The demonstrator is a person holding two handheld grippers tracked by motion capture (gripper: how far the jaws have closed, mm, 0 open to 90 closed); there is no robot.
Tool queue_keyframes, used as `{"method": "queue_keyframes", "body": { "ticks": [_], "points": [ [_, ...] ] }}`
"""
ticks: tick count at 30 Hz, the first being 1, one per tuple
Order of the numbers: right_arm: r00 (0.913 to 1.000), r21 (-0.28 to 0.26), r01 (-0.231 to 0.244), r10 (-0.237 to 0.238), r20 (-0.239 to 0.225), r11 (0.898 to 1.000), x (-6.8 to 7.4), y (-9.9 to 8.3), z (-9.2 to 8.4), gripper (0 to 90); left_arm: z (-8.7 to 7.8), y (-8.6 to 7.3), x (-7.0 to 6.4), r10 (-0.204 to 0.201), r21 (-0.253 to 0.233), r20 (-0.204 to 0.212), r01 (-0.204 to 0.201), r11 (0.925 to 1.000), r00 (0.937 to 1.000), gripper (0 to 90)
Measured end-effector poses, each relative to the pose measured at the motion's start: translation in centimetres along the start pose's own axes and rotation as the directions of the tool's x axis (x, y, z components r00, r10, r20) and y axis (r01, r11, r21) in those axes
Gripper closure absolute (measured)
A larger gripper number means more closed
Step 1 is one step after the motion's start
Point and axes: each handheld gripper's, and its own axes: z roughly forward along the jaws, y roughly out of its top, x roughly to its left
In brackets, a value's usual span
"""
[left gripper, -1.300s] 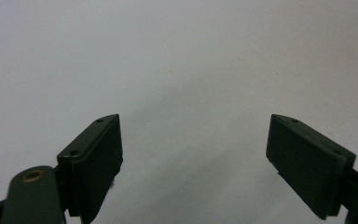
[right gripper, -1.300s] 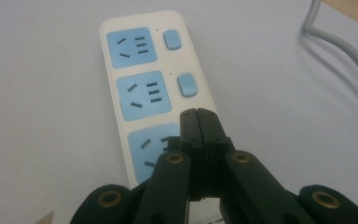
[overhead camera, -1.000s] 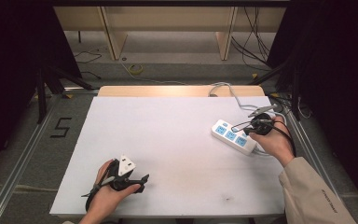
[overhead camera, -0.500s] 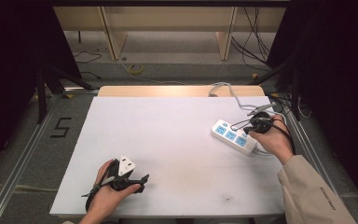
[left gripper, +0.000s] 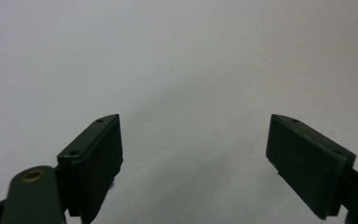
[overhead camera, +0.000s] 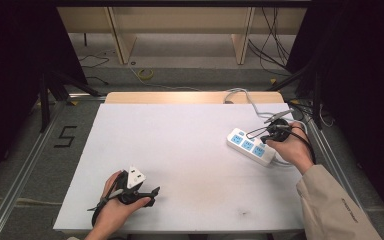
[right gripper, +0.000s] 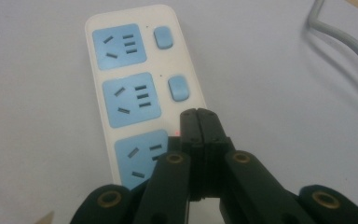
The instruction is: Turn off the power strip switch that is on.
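Little has shifted since the earlier frame: right hand-held gripper (right gripper: 199,122), jaws clenched empty, presses the power strip's (overhead camera: 250,146) nearest switch at the worktop's (overhead camera: 180,150) right edge, apparently mid-toggle; left hand-held gripper (left gripper: 193,163) rests released.

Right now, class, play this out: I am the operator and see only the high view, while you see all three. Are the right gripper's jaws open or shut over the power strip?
Observer: Shut. In the right gripper view, the right gripper has its jaws pressed together with nothing between them.
Operator: Where on the power strip is its tip?
Observer: On the switch side of the power strip, beside the nearest blue socket. A small red light glows at the tip's edge.
Operator: And the left gripper?
Observer: The left gripper is open, jaws wide apart, with bare white table between them.
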Motion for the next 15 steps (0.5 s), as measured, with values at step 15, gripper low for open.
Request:
{"method": "queue_keyframes", "body": {
  "ticks": [15],
  "points": [
    [0.9999, 0.026, -0.01, 0.01, -0.004, 1.0, -0.28, 0.03, 0.63, 90.0, 0.01, 0.0, 0.0, 0.001, 0.001, 0.001, -0.001, 1.0, 1.0, 18.4]
  ]
}}
